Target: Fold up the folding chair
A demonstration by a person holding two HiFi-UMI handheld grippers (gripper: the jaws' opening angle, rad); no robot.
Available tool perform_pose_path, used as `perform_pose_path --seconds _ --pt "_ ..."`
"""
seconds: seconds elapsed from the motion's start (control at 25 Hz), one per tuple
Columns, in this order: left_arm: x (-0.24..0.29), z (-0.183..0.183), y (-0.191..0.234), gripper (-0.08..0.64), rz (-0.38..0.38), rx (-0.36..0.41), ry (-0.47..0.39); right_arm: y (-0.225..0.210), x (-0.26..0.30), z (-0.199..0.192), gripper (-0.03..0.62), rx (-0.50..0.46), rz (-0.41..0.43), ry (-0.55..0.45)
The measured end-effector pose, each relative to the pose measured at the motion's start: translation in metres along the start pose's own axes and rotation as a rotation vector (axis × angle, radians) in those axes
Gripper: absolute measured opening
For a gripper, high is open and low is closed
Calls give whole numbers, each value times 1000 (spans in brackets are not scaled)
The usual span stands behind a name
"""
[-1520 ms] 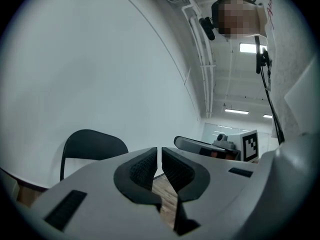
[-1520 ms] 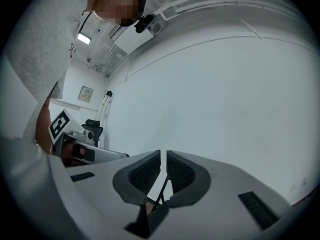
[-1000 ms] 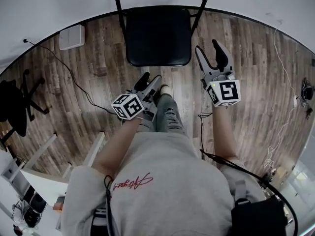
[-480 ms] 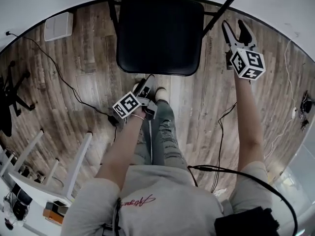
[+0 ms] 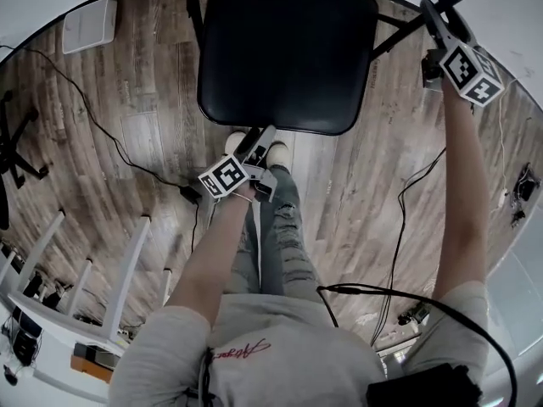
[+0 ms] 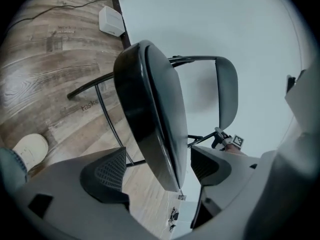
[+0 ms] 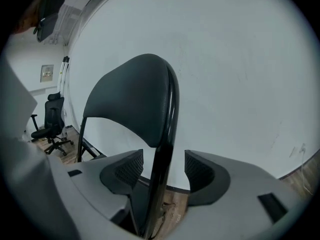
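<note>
The black folding chair (image 5: 288, 49) stands unfolded before me against the white wall. My left gripper (image 5: 257, 140) is at the seat's front edge. In the left gripper view the seat edge (image 6: 155, 119) lies between the jaws of that gripper (image 6: 157, 169); they are opening, with gaps on both sides. My right gripper (image 5: 439, 13) is up at the chair's right back upright. In the right gripper view the black frame tube (image 7: 165, 149) under the backrest (image 7: 132, 101) runs between that gripper's (image 7: 159, 171) wide jaws, with neither pad touching it.
A white box (image 5: 89, 25) sits on the wood floor by the wall, and black cables (image 5: 110, 130) trail across the floor at left and right. An office chair (image 7: 50, 121) stands far left. White rails (image 5: 127, 270) are at lower left. My shoes (image 5: 276, 153) are under the seat's front.
The right gripper swung up and right from beside the seat to the back upright. The left gripper sank to the seat's front edge. The chair looms larger as I lean in.
</note>
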State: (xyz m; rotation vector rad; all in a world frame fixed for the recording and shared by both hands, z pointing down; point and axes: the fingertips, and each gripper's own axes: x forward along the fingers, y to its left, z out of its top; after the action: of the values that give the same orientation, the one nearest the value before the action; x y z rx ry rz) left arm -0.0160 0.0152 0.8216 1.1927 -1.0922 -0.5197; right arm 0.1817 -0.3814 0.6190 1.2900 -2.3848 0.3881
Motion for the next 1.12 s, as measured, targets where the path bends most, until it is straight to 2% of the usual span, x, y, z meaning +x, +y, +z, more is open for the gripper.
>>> perform_pose_path --seconds 0.16,0.24,0.28,0.32,0.44,0.52,0.72,0.88,0.96,1.12 --pt "18 17 -2 411 -46 11 -12 14 19 -3 241 -18 55 53" --pt "32 30 1 411 -38 1 -35 11 25 -5 233 -45 23 59" --pt "39 35 2 411 -34 -1 -42 7 25 -3 191 -39 -5 47" --pt "45 38 2 411 -37 -5 -44 3 25 -1 94 -15 -25 33" --pt "48 40 1 410 -83 -33 -37 2 28 1 52 104 -17 7" --pt "47 39 3 399 -93 -64 -25 2 30 -2 43 142 -20 4" --pt "44 39 -4 351 -166 -199 2 1 28 4 40 156 -22 -42" --pt "44 41 -19 351 -153 -223 0 -2 24 12 40 165 -9 -98" --pt "44 47 -38 337 -156 -242 -9 -2 22 24 40 155 2 -130" --pt "44 69 -89 293 -132 -222 -16 0 21 50 40 135 33 -182"
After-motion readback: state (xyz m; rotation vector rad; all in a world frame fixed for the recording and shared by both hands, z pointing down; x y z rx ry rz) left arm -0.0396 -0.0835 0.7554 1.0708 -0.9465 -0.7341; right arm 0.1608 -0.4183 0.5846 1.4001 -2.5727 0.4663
